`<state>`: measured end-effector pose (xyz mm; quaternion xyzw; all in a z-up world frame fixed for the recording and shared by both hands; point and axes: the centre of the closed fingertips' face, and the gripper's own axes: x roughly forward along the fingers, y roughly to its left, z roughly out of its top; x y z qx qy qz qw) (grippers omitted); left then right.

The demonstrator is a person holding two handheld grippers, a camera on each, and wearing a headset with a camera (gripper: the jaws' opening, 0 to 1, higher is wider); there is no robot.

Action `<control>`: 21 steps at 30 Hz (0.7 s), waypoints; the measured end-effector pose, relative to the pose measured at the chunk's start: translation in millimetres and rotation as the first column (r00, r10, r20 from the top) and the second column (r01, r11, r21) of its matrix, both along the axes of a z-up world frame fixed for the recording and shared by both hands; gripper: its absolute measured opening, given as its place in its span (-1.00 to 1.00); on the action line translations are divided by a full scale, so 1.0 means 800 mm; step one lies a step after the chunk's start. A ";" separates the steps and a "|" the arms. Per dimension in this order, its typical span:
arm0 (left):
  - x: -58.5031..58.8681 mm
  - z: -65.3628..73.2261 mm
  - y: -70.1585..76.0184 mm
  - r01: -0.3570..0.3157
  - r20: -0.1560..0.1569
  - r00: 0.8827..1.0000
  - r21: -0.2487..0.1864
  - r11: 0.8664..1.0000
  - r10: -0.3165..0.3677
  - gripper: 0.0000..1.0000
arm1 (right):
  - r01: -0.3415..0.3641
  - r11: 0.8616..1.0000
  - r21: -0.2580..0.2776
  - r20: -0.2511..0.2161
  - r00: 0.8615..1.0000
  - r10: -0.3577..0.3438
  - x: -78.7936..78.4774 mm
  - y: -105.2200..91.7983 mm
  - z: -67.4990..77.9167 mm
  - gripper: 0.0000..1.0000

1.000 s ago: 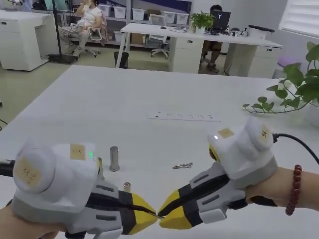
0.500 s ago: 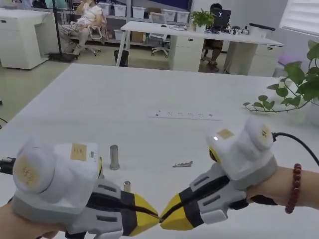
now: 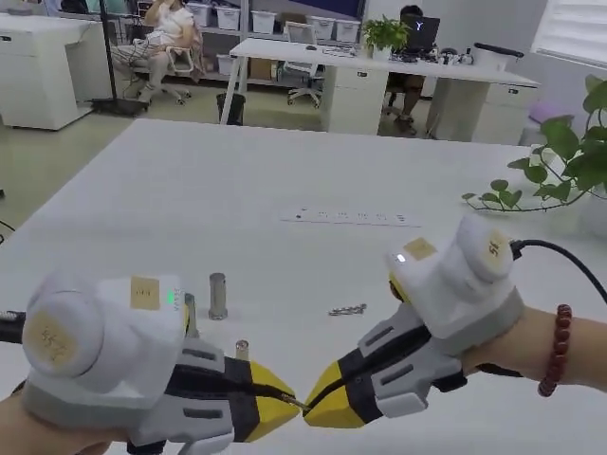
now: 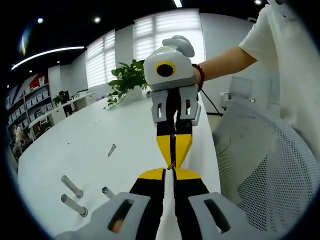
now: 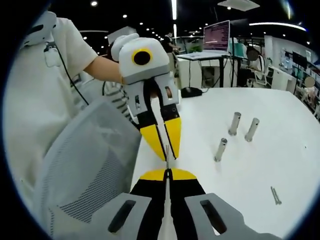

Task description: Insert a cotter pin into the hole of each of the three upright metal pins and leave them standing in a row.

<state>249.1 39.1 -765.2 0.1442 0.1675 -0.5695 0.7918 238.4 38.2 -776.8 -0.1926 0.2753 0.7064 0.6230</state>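
Observation:
My left gripper [image 3: 292, 405] and right gripper [image 3: 311, 409] meet tip to tip low over the front of the white table [image 3: 285, 180]. A thin cotter pin [image 5: 167, 156] is pinched between them; both sets of jaws look shut on it. In the left gripper view the right gripper [image 4: 172, 156] points down at my own tips [image 4: 173, 172]. Three metal pins stand upright: one free-standing [image 3: 218, 300], one [image 3: 242, 352] just behind the left gripper, one [image 3: 190, 313] half hidden by its body. They also show as a cluster [image 5: 234, 123] [image 5: 251, 129] [image 5: 220, 149].
Spare cotter pins [image 3: 348, 310] lie on the table right of the upright pins. A white power strip [image 3: 351, 220] lies further back. A leafy plant [image 3: 560, 166] reaches in from the right. A mesh chair [image 4: 260, 170] stands at the table's near edge.
The grippers stay tip to tip on the cotter pin. The right gripper has shifted slightly left and up. The upright pins have not moved.

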 end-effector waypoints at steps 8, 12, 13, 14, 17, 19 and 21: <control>0.020 -0.007 0.023 -0.140 -0.003 0.990 -0.016 0.990 0.140 -0.74 | 0.057 0.996 -0.073 0.050 0.997 -0.053 0.018 -0.005 -0.003 -0.95; 0.033 -0.009 0.038 -0.217 -0.006 0.976 -0.030 0.976 0.217 -0.74 | 0.100 0.984 -0.146 0.068 0.993 -0.091 0.028 -0.010 -0.011 -0.95; 0.036 -0.010 0.042 -0.233 -0.011 0.972 -0.030 0.972 0.233 -0.74 | 0.103 0.984 -0.148 0.073 0.993 -0.093 0.030 -0.009 -0.012 -0.95; 0.040 -0.012 0.046 -0.252 -0.009 0.968 -0.028 0.967 0.252 -0.74 | 0.110 0.982 -0.153 0.074 0.992 -0.099 0.032 -0.009 -0.012 -0.95; 0.048 -0.015 0.055 -0.293 -0.001 0.956 -0.016 0.956 0.293 -0.74 | 0.134 0.973 -0.187 0.079 0.990 -0.120 0.039 -0.009 -0.016 -0.95; 0.053 -0.017 0.060 -0.319 -0.005 0.948 -0.019 0.947 0.319 -0.74 | 0.132 0.970 -0.206 0.079 0.990 -0.118 0.040 -0.009 -0.018 -0.95; 0.057 -0.020 0.064 -0.341 -0.016 0.940 -0.014 0.940 0.340 -0.74 | 0.127 0.966 -0.226 0.079 0.991 -0.111 0.041 -0.008 -0.022 -0.95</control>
